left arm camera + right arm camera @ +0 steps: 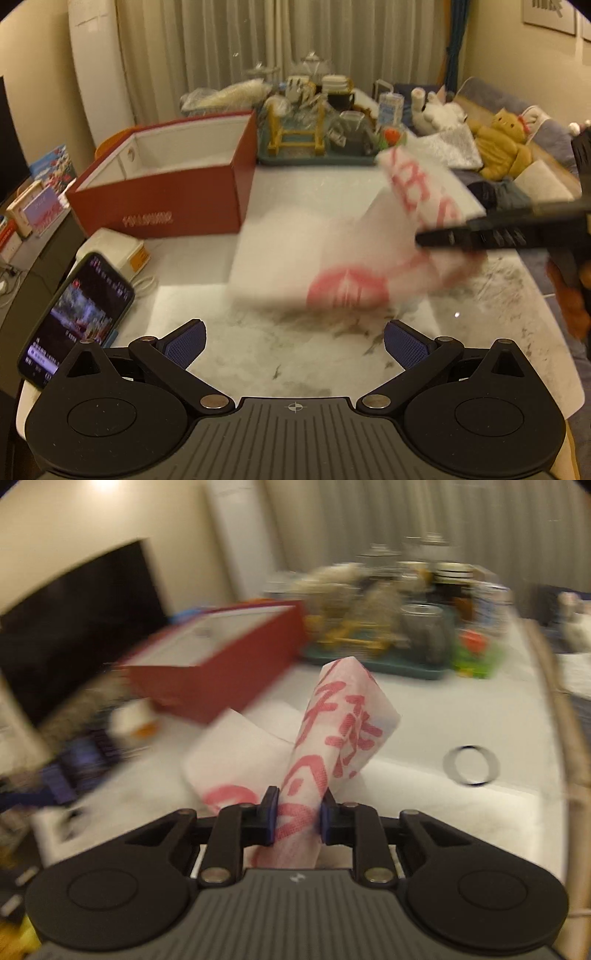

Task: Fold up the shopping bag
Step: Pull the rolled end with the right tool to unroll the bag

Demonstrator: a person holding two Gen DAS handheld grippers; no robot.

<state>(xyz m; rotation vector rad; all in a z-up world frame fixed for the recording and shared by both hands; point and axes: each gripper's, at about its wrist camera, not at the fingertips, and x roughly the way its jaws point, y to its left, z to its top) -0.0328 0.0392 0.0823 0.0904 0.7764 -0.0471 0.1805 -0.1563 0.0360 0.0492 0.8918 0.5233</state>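
Observation:
The white shopping bag with red print [332, 254] lies partly on the marble table, its right part lifted and blurred by motion. My right gripper [295, 821] is shut on the bag [325, 753], a rolled or folded strip of it standing up between the fingers. From the left wrist view that gripper [476, 236] comes in from the right edge, holding the bag's raised flap. My left gripper [294, 343] hangs open over the near table edge, short of the bag, with nothing between its blue pads [184, 341].
A red open box [162, 184] stands at the back left, a teal tray of glassware and cups [317, 125] behind the bag. A lit phone [74, 317] leans at the left edge. A dark ring [471, 765] lies on the table [258, 354] to the right. Stuffed toys [498, 144] sit on a sofa.

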